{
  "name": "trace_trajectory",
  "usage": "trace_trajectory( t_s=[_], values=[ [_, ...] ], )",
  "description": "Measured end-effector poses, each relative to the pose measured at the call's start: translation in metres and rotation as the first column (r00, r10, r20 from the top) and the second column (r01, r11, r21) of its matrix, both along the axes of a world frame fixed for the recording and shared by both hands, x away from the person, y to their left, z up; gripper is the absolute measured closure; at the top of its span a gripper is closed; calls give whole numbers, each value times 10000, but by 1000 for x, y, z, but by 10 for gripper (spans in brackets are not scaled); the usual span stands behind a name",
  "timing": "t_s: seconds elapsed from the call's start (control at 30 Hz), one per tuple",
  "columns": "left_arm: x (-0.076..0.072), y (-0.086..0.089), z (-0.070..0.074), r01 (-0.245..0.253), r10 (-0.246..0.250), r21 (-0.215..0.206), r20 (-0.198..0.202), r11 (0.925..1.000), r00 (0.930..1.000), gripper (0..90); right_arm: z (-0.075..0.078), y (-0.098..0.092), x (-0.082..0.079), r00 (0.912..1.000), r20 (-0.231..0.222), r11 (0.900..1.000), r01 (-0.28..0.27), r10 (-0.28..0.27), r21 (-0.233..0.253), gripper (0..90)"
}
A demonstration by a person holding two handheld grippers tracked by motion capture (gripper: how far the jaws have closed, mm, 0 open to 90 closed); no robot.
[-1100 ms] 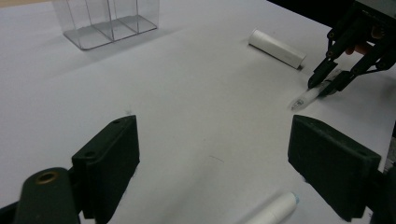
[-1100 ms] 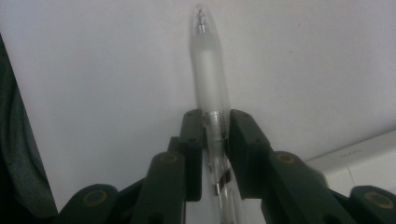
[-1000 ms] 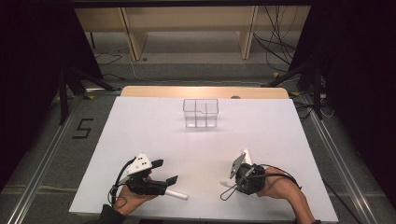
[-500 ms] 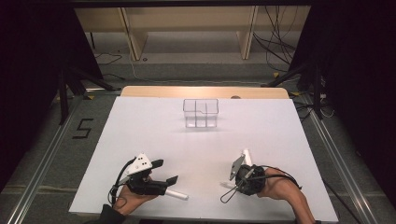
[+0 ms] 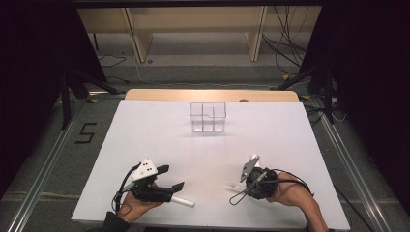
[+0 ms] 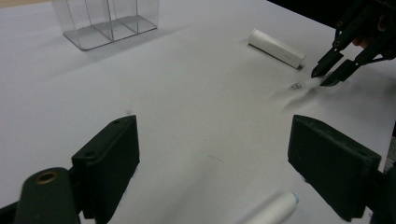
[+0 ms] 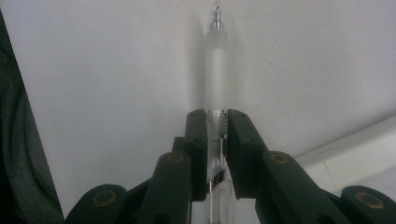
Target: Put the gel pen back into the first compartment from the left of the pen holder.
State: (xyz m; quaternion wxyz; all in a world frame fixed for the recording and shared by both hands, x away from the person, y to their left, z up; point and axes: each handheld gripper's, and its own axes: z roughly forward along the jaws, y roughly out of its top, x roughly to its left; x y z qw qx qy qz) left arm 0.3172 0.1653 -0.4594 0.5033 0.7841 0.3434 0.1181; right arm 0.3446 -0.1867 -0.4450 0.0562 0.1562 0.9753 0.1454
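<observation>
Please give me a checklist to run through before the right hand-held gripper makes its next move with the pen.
1. Right hand-held gripper shut on the clear pen: ok.
2. Pen centred between the jaws, pointing straight ahead: ok.
3. Pen lifted off the table: cannot tell.
4. Clear organizer upright, compartments looking empty: ok.
5. Table between pen and organizer free of obstacles: ok.
6. Left hand-held gripper open, out of the way, beside the white tube: ok.

Wide-open left gripper (image 6: 212, 172) over white table (image 6: 196, 93)
</observation>
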Motion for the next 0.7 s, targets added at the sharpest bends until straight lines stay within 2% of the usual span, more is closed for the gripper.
trace_trajectory(
  t_s=[0.17, 0.2, 0.27, 0.33, 0.4, 0.47, 0.53, 0.67, 0.7],
  values=[
    [0, 0, 0, -8, 8, 9, 16, 10000, 10000, 162, 6, -4, 2, 9997, 121, 9983, 226, -233, 536, 799],
    [0, 0, 0, -19, 19, 5, 19, 10000, 10000, 162, 8, -5, 2, 9990, 176, 9966, 401, -414, 722, 798],
    [0, 0, 0, -55, 55, -34, 18, 10000, 10000, 162, 12, -7, 4, 9961, 300, 9895, 787, -829, 1212, 798],
    [0, 0, 0, -55, 55, -11, 31, 10000, 10000, 162, 16, -10, 7, 9909, 461, 9769, 1164, -1266, 1791, 798],
    [0, 0, 0, -77, 77, -37, 34, 10000, 10000, 162, 21, -13, 10, 9798, 600, 9531, 1703, -1908, 2503, 798],
    [0, 0, 0, -85, 86, -29, 35, 10000, 10000, 162, 26, -15, 12, 9654, 785, 9232, 2117, -2486, 3208, 798],
    [0, 0, 0, -69, 69, -25, 18, 10000, 10000, 162, 30, -17, 15, 9485, 810, 8837, 2518, -3064, 3946, 798],
    [0, 0, -1, -32, 32, 47, 25, 10000, 10000, 162, 33, -20, 20, 9098, 616, 7882, 3200, -4105, 5256, 797],
    [1, 0, 0, -20, 20, 46, 20, 10000, 10000, 162, 34, -20, 21, 9010, 628, 7714, 3295, -4292, 5443, 798]
  ],
)
